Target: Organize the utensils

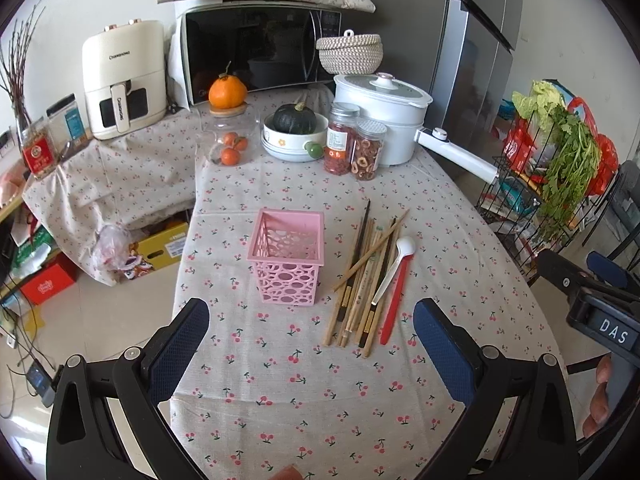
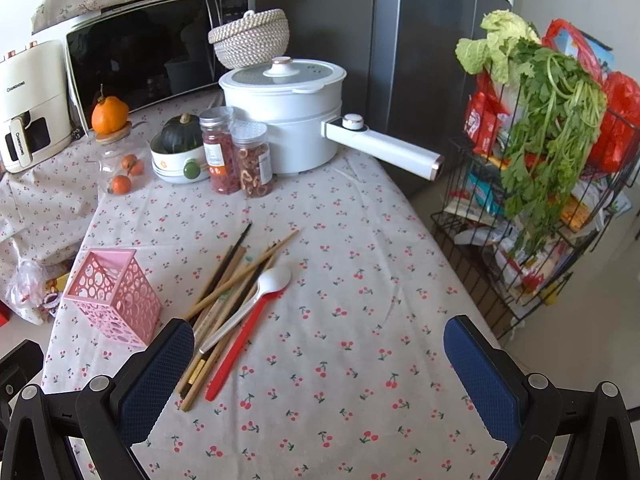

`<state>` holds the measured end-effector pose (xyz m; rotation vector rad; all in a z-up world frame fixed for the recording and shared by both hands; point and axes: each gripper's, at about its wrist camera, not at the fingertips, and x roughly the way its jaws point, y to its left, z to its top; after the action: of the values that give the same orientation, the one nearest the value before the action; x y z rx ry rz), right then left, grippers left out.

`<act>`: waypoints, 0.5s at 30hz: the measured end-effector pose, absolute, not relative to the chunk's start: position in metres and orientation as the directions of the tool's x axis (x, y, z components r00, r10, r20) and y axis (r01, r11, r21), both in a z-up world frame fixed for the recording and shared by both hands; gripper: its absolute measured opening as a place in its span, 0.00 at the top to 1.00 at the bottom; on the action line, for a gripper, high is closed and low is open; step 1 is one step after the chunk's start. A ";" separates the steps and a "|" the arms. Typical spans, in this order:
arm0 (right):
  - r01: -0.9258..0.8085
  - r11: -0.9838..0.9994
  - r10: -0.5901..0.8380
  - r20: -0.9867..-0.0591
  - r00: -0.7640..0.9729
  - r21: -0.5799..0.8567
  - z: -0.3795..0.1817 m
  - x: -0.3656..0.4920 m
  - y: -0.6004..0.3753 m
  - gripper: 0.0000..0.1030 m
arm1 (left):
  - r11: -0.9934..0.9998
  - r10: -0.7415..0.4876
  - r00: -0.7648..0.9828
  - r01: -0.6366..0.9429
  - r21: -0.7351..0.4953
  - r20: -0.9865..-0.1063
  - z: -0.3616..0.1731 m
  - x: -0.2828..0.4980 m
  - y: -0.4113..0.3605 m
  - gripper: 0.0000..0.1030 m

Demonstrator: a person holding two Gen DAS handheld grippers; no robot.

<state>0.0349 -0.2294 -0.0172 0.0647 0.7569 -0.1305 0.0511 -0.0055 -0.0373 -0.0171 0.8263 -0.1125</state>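
1. A table covered by a cherry-print tablecloth (image 1: 304,392), seen from two handheld grippers
2. The left gripper (image 1: 312,336) hovers above the cloth with its blue-padded fingers spread wide, grasping nothing
3. The right gripper (image 2: 320,364) is likewise spread wide and empty
4. A pink perforated basket (image 1: 286,258) stands upright and empty mid-table
5. Just right of the basket lies a loose pile of chopsticks (image 1: 362,276), wooden and dark, some crossing
6. A white spoon (image 1: 394,268) rests on the pile's right edge, with a red utensil (image 1: 394,304) flat beside it
7. Behind stand two jars (image 1: 354,142), a white pot (image 1: 384,116) and a microwave (image 1: 256,52)
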 end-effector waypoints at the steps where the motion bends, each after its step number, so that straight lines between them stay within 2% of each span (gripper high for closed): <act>1: 0.147 0.989 -0.091 -0.693 0.715 0.022 -0.019 0.038 -0.233 0.00 | 0.994 -0.108 0.660 0.097 -0.059 -0.743 -0.038 0.058 -0.005 0.00; 7: 0.176 0.980 -0.047 -0.755 0.654 0.091 -0.031 0.067 -0.258 0.01 | 0.987 -0.125 0.592 0.153 -0.041 -0.796 -0.035 0.091 -0.018 0.00; 11: 0.187 0.975 -0.012 -0.818 0.575 0.117 -0.046 0.090 -0.275 0.01 | 0.968 -0.190 0.547 0.243 -0.062 -0.815 -0.027 0.120 -0.043 0.01; 15: 0.204 0.969 0.009 -0.850 0.526 0.137 -0.065 0.106 -0.291 0.01 | 0.945 -0.205 0.476 0.322 -0.047 -0.855 -0.033 0.162 -0.081 0.11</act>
<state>0.1061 -0.2909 -0.0651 0.2313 1.0120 -0.1179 0.1619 -0.0808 -0.0329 0.1262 1.0256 -0.3233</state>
